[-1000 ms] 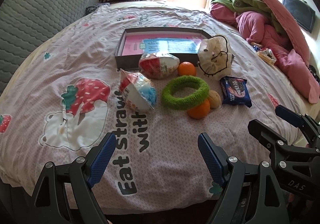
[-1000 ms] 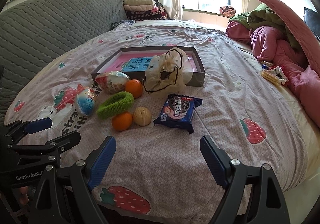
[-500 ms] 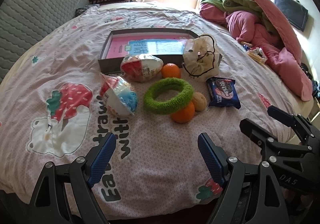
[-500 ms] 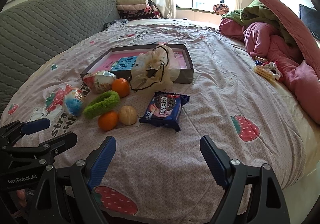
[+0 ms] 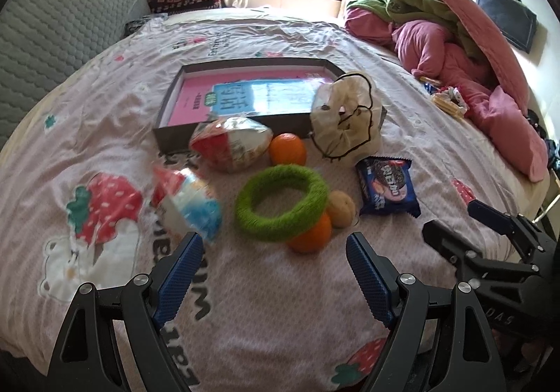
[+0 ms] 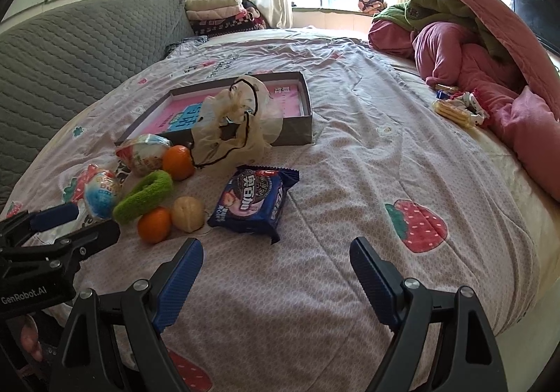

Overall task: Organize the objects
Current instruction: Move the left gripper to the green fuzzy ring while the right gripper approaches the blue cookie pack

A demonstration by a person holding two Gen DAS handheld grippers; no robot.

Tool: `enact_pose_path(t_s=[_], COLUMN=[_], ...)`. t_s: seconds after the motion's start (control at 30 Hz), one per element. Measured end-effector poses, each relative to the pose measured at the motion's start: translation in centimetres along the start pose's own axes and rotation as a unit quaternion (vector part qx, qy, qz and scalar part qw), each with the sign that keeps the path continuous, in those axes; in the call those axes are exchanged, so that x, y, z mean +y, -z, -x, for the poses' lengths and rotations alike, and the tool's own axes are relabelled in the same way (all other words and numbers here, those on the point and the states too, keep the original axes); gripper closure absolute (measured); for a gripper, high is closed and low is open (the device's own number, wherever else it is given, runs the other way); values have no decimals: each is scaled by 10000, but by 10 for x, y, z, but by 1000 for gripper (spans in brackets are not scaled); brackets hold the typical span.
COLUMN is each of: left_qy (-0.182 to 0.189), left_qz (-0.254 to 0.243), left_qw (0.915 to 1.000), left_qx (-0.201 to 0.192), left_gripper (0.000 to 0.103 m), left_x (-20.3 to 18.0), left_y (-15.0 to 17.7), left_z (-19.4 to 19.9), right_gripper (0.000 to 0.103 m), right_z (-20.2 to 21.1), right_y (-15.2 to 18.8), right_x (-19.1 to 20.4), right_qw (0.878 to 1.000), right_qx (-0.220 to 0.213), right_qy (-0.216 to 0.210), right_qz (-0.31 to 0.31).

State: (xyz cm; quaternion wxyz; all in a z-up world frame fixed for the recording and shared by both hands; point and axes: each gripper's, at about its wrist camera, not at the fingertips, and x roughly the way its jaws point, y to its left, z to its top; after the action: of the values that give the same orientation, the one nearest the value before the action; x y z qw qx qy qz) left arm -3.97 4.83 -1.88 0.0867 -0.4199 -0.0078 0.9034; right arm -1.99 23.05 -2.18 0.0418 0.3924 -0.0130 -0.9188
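- Left gripper (image 5: 274,253) spread wide, empty; green fuzzy ring (image 5: 281,202) sits just ahead of its fingers, leaning on an orange (image 5: 311,234).
- Right gripper (image 6: 276,260) wide too, empty.
- Ring looks soft, light: pinch across its band.

left gripper (image 5: 274,260) | right gripper (image 6: 276,264) | black frames | blue ribbed jaws | silver screws

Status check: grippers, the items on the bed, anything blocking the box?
Left gripper open, empty; right gripper open, empty. Snacks, oranges, green ring loose on the bed, none boxed. Tied plastic bag leans against the box front corner.
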Motion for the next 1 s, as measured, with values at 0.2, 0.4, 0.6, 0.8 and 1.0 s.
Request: enact_pose_path(t_s=[0.2, 0.4, 0.6, 0.8, 1.0], left_qy=[-59, -35, -30, -26, -52], left_qz=[-161, -198, -204, -197, -225], left_qw=[9998, 9998, 9998, 9998, 9996], left_qx=[52, 63, 53, 103, 184], left_gripper=[19, 19, 19, 23, 32], left_x=[-11, -11, -10, -9, -9], left_y=[-7, -14, -19, -19, -19], left_z=[-14, -25, -33, -40, -49], right_gripper=[18, 18, 18, 18, 18], right_z=[-14, -25, -38, -47, -56], right_y=[-3, -3, -2, -7, -13], right_x=[-1, -6, -6, -9, -8], right_qw=[9999, 9998, 9995, 9994, 9987], right_qx=[85, 186, 287, 272, 289], right_qy=[-3, -93, -26, -45, -188], right_qz=[55, 42, 157, 186, 368])
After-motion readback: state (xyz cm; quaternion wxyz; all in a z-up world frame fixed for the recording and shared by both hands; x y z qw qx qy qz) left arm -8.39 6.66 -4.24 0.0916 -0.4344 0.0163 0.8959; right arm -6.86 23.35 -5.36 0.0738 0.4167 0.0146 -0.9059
